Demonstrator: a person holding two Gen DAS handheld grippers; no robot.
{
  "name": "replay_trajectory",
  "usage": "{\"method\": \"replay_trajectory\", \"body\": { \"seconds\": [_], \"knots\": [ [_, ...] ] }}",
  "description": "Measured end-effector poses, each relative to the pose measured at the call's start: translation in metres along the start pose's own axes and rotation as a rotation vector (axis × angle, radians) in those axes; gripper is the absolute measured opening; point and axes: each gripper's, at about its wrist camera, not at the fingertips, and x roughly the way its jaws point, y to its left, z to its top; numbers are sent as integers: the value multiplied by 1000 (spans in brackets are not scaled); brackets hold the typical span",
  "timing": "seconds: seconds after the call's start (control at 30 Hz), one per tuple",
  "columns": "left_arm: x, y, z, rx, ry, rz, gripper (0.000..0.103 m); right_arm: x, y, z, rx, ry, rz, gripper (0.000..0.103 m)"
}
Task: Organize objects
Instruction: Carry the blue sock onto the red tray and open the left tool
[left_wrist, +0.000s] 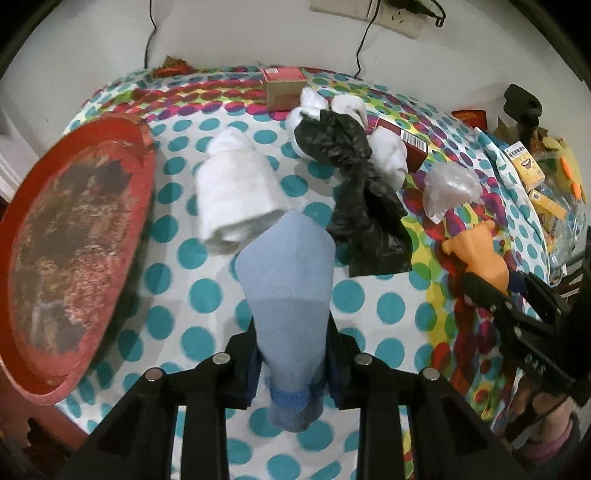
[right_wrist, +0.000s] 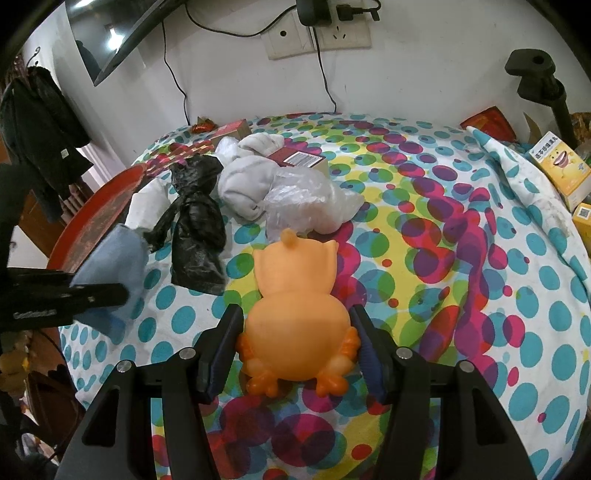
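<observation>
Sock (left_wrist: 286, 280): blue, pinched in left gripper (left_wrist: 291, 369), lifted beside red tray (left_wrist: 74, 236).
Duck (right_wrist: 299, 314): clamped in right gripper (right_wrist: 295, 347), near black bag (right_wrist: 195, 236).
Risk: limp sock may snag the tray rim and slip out.
</observation>
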Motion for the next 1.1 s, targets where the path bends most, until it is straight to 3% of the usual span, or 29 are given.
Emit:
{"method": "replay_trajectory", "body": {
  "seconds": [0.53, 0.93, 1.1],
  "knots": [
    [-66, 69, -20, -17, -93, 113, 29, 4, 10, -3, -20, 0, -58, 56],
    [-73, 192, -4, -197, -90, 264, 29, 6, 12, -3, -21, -1, -81, 56],
    [-55, 250, 4, -266, -39, 335, 29, 7, 12, -2, -17, 1, -89, 56]
  ]
}}
